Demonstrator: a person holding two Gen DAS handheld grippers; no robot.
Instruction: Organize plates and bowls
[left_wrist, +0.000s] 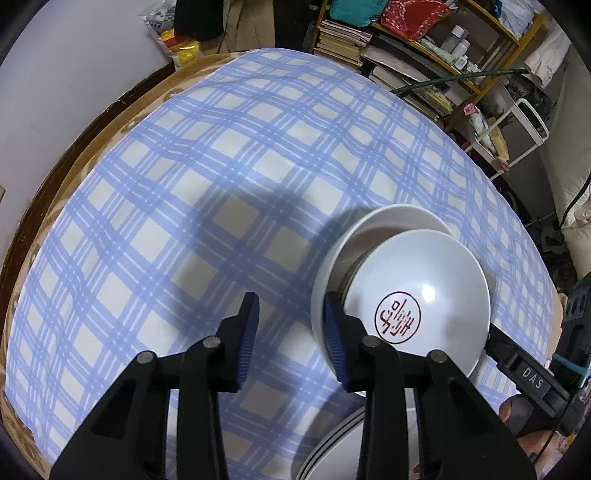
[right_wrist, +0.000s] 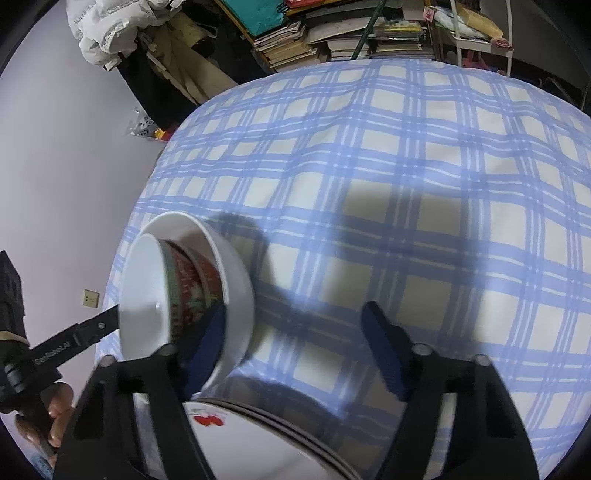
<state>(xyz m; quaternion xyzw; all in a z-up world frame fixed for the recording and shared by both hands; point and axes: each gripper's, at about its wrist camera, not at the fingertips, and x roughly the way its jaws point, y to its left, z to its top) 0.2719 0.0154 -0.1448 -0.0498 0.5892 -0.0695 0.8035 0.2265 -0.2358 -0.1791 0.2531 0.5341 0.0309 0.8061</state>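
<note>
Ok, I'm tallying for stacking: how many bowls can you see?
3, nested together and tipped on their side: an outer white bowl, a red-patterned bowl inside it, and an inner white bowl innermost. More could be hidden between them.

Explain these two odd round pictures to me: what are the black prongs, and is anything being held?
There is no robot. A person holds a two-fingered gripper in each hand, and a wide-angle camera on each looks along its fingers. One picture comes from the left gripper, the other from the right gripper. Below is a blue checked tablecloth with nested bowls, a red patterned bowl between white ones, and a stack of plates nearest the cameras. Both grippers are open with only cloth between their pads. Each has one finger at the bowls, so nothing is clamped.
</note>
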